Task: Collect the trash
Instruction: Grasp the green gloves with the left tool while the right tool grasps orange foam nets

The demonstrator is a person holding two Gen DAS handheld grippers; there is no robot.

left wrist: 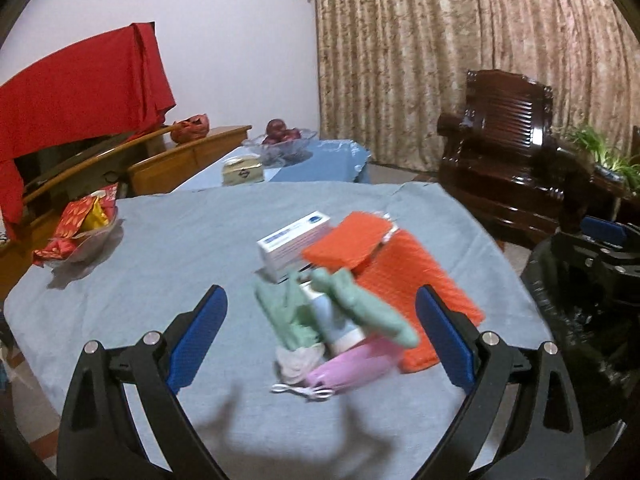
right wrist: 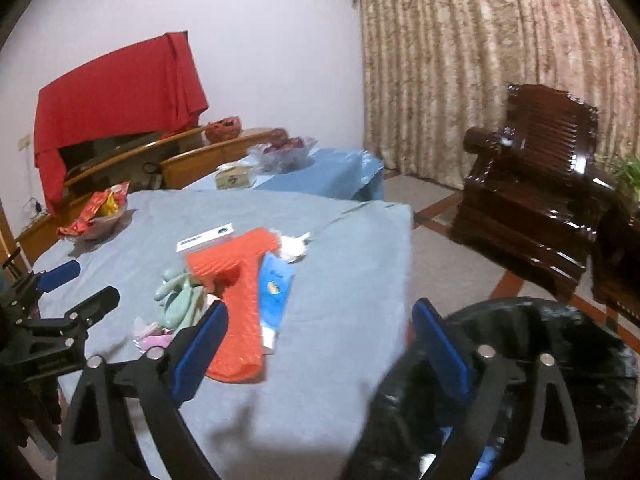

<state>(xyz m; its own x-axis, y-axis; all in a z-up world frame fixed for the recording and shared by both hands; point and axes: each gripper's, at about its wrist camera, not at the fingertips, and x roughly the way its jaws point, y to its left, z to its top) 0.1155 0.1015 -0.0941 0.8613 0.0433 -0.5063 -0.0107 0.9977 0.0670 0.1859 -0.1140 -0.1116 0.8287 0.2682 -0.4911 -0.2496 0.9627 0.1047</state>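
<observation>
A surface covered in pale blue cloth (left wrist: 168,248) holds a heap of trash near its middle: two orange bubble-wrap mailers (left wrist: 416,280), a white cardboard box with blue print (left wrist: 294,240), crumpled mint-green rubber gloves (left wrist: 352,304), a pale blue and white tube (right wrist: 274,288), a pink plastic piece (left wrist: 352,364) and crumpled white tissue (right wrist: 294,246). The left gripper (left wrist: 320,336), blue-padded jaws spread wide and empty, hangs above the heap. The right gripper (right wrist: 320,344), jaws likewise spread with nothing between them, straddles the surface's edge beside a round bin lined with a black plastic bag (right wrist: 568,344).
</observation>
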